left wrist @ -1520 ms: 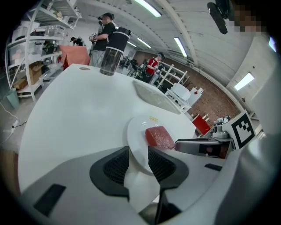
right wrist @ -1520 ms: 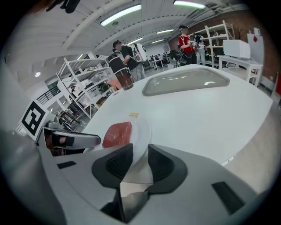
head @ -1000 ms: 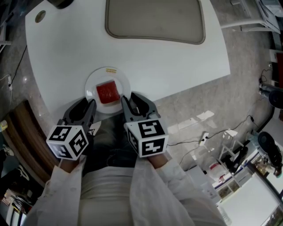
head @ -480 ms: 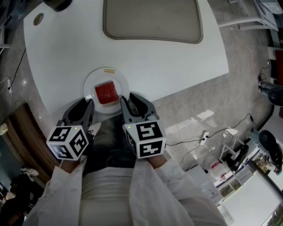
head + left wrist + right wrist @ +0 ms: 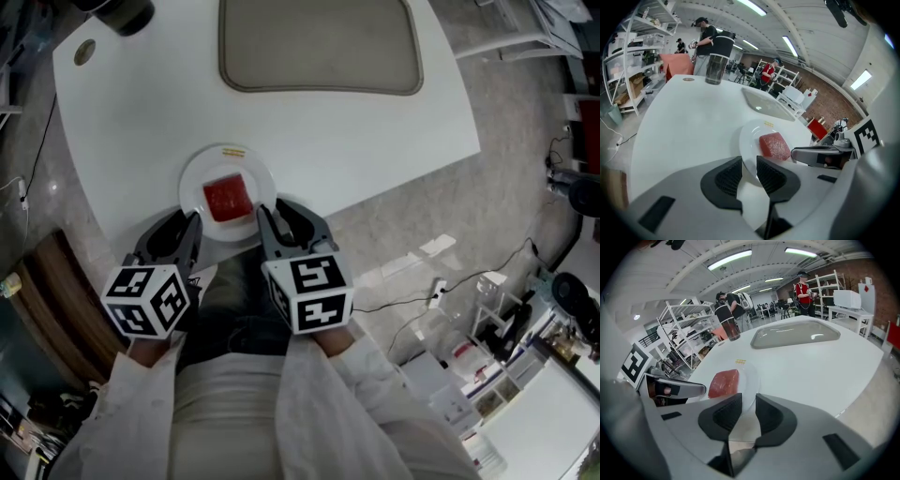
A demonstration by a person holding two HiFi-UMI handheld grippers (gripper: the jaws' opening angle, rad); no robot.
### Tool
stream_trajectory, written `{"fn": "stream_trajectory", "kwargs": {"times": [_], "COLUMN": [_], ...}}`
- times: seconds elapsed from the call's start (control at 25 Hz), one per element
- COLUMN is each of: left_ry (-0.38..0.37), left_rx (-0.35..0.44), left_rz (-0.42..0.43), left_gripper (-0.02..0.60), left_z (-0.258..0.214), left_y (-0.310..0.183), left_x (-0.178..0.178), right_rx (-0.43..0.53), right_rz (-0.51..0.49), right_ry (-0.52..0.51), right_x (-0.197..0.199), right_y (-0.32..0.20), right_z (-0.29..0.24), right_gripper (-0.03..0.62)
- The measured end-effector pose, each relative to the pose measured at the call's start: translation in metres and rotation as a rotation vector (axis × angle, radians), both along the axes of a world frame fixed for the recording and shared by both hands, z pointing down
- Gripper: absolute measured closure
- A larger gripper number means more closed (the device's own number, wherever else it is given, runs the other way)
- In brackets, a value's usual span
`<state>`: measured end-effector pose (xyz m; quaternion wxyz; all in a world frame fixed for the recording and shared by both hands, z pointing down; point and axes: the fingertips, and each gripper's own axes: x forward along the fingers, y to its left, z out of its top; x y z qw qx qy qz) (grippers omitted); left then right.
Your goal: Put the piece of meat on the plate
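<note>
Sitting on the plate [image 5: 196,176] by the desk's [image 5: 141,112] near edge, the meat [image 5: 228,197] looks placed, but the left claw [image 5: 749,161] and right claw [image 5: 748,399], both slightly parted and empty, hover at the rim and could knock the plate off.

The head view looks steeply down from above the person onto the white table [image 5: 141,103], the left gripper [image 5: 180,227] and the right gripper [image 5: 279,214]. Each gripper view looks low and close along its own jaws across the table. All three share the plate [image 5: 193,181].

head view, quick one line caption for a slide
Meat piece sits on the white plate near the table edge; left gripper and right gripper hover open beside it.
</note>
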<state>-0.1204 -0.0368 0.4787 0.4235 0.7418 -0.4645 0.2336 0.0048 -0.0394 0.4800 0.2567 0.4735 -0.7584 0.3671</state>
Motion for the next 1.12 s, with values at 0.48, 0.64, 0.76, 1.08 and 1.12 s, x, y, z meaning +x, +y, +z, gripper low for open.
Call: {"fn": "stream_trajectory", "kwargs": {"times": [0.48, 0.64, 0.76, 1.08, 1.12], "left_ry": [0.016, 0.006, -0.013, -0.032, -0.033], "left_rx": [0.055, 0.075, 0.093, 0.115, 0.115], "left_rz": [0.082, 0.105, 0.116, 0.102, 0.096], "left_gripper": [0.479, 0.479, 0.479, 0.479, 0.479], "left_z": [-0.026, -0.034, -0.038, -0.046, -0.047], "left_y": [-0.022, -0.028, -0.04, -0.083, -0.091], "left_x": [0.009, 0.016, 0.021, 0.054, 0.059], "right_rx": [0.055, 0.077, 0.089, 0.102, 0.101], "right_rz": [0.071, 0.085, 0.087, 0.062, 0.056], "right_ry": [0.007, 0.005, -0.003, -0.024, -0.027], "right_x": [0.009, 0.017, 0.022, 0.054, 0.059], "right_y": [-0.01, -0.019, -0.029, -0.075, -0.083], "right_z": [-0.027, -0.033, -0.036, -0.045, -0.046], "right_gripper": [0.499, 0.499, 0.499, 0.499, 0.499]}}
